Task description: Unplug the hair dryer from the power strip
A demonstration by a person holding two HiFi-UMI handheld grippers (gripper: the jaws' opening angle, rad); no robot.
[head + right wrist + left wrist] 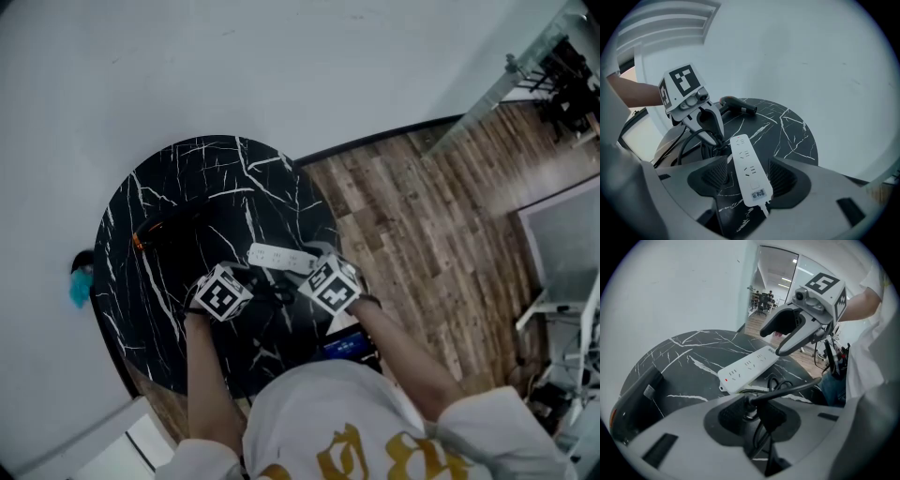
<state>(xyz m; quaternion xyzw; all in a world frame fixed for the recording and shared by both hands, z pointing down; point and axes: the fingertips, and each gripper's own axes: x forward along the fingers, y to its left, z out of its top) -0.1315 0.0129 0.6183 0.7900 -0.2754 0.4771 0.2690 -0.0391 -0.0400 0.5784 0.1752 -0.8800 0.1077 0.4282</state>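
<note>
Left tongs [751, 414]: closed on the black plug [750, 401]; its cord [797, 387] runs off to my right, and more cord hangs in loops below the jaws.
Right tongs [750, 176]: jaws apart, one on each side of the label end of the power strip [749, 171]; a gap shows on both sides, so I read this as a straddle and not a clamp.
Power strip, place: on the black marbled table [693, 345], between my two tongs; every socket that shows is empty.
Power strip, long axis: runs from my left tongs to my right tongs; the red-lamp end is just ahead of the left jaws, the label end lies between the right jaws.
Plug, place: in the left jaws, just clear of the lamp end and touching no socket.
Nearer hand: the left, since it has the plug; the right is nearer the strip.
Hair dryer [738, 105]: at the far side of the table, well apart from the strip, beyond the left tongs in the right gripper view.
Status, my judgement: the plug is out; the pull is done.
Next move, my judgement: carry the plug away from the lamp end, along the strip's axis; keep the right jaws about the label end.
Risk: looped cord may snag the strip and drag it.
</note>
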